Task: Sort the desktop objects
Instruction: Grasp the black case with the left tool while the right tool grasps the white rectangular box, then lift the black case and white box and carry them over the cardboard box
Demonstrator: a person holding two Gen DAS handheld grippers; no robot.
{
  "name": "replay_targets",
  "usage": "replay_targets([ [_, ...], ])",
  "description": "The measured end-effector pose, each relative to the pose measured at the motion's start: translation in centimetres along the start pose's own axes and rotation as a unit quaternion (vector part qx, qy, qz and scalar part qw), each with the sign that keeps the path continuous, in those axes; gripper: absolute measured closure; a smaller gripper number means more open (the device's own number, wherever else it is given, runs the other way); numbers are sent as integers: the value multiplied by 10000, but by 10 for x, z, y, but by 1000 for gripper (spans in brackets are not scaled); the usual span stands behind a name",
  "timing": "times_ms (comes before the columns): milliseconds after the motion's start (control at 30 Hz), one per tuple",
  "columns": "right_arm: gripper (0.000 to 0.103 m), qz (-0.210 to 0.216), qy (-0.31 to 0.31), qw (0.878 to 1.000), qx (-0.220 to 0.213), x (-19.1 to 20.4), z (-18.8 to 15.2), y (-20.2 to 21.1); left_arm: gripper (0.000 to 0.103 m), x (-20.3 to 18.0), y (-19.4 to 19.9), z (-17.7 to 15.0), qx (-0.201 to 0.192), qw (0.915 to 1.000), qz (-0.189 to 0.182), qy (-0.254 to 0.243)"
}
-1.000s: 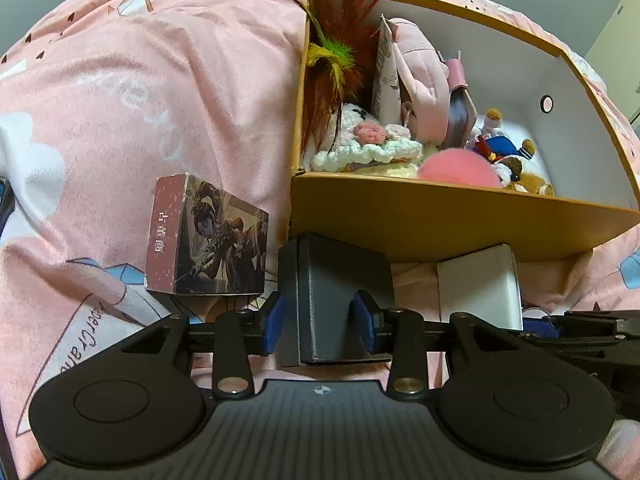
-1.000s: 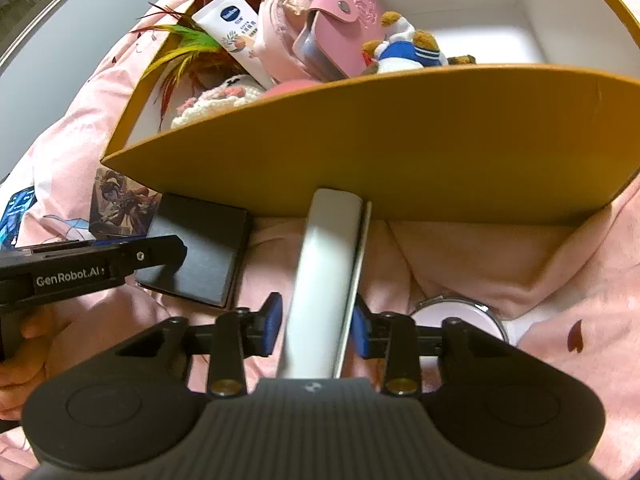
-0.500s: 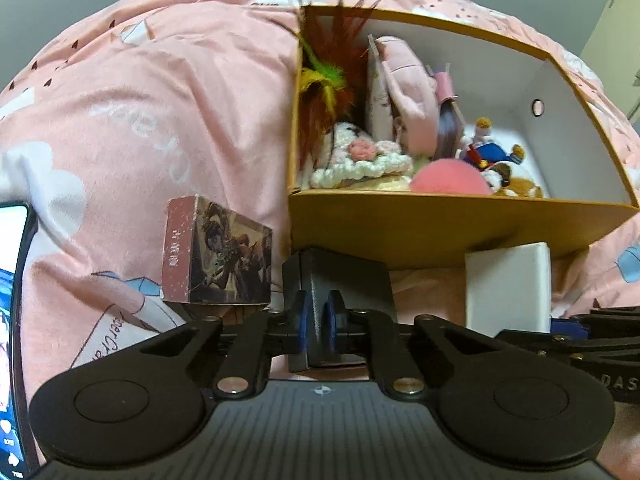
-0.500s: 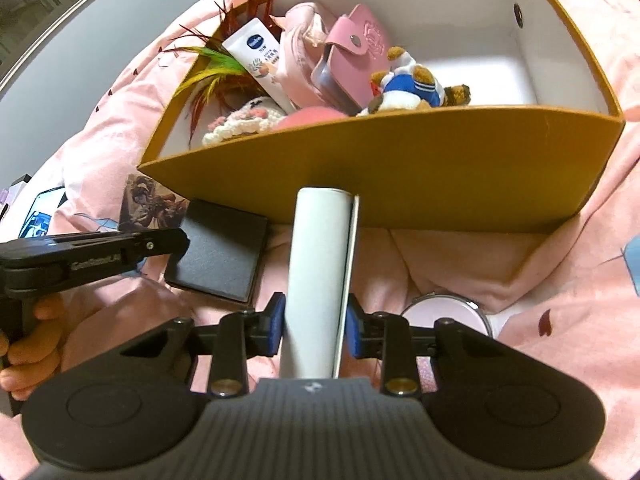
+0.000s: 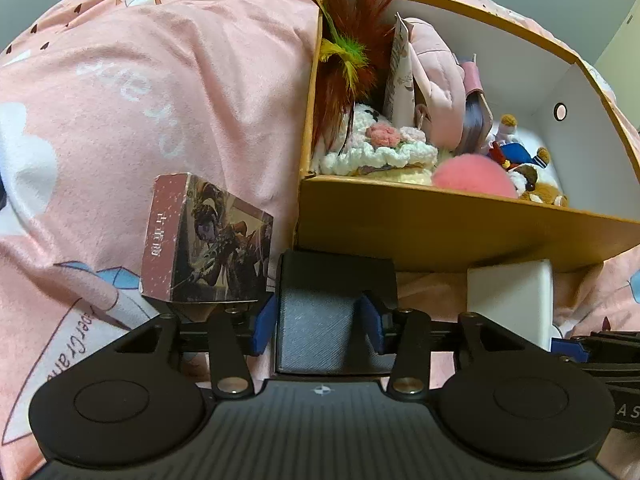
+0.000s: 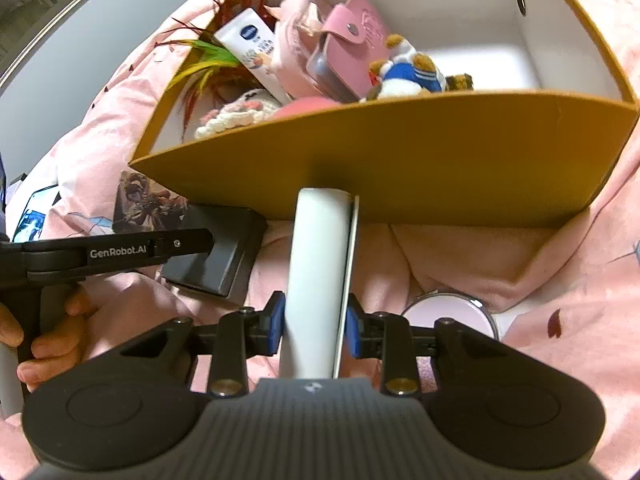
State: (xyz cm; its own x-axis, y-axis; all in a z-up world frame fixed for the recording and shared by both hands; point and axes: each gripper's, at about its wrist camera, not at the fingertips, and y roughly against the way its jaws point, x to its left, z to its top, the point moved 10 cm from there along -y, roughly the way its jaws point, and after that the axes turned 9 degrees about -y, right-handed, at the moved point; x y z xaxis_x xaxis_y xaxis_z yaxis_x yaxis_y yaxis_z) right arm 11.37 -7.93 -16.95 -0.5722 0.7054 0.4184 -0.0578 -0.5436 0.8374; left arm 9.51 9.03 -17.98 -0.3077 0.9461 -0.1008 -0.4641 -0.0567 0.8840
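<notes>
**Inventory: 2 items in hand beside the storage box**

1. Left gripper (image 5: 318, 322): fingers pinching the black box (image 5: 336, 280) across its 2 side faces. The black box lies on the bed cover (image 5: 160, 80), just in front of the storage box's near wall. Judged stiff, light and matte, so unlikely to slip; the flat parallel sides are the sound place to hold. It is wide for the fingers, so the hold is probably shallow.

2. Right gripper (image 6: 315, 326): fingers pinching the white case (image 6: 316, 264) by its long flat faces, near its rear end. The case stands on edge, its far end close to the storage box's near wall. A thin flap or cover shows along its right side. Judged smooth, rigid and fairly light; the glossy skin could slide, and the flap could open if only 1 layer is caught.

3. Storage box (image 5: 440, 224): tan outside, white inside, open top. Holds feathers (image 5: 344, 52), a crochet piece (image 5: 380, 152), a pink ball (image 5: 472, 176), a pink wallet (image 6: 352, 40), a small plush toy (image 6: 408, 76), a lotion tube (image 6: 252, 52). The right half is mostly free.

4. Loose on the bed: a printed card box (image 5: 208, 244), touching or just beside the black box; a round pink tin (image 6: 452, 316), near the right fingers.

Both held items must clear the near wall to go in.
</notes>
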Motion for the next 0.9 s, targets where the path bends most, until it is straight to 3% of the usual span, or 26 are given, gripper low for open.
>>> replay_targets([
  [333, 69, -3, -126, 9999, 88, -7, -2, -7, 44, -1, -2, -1, -6, 10000, -37, -25],
  [467, 69, -2, -123, 9999, 88, -8, -2, -8, 39, 3, -6, -4, 105, 9995, -216, 212],
  [767, 69, 22, -153, 9998, 105, -9, -2, -9, 38, 5, -9, -7, 177, 9986, -351, 362],
  [900, 68, 6, -145, 9998, 121, -8, -2, -10, 19, 5, -25, -12, 464, 9942, -739, 631],
])
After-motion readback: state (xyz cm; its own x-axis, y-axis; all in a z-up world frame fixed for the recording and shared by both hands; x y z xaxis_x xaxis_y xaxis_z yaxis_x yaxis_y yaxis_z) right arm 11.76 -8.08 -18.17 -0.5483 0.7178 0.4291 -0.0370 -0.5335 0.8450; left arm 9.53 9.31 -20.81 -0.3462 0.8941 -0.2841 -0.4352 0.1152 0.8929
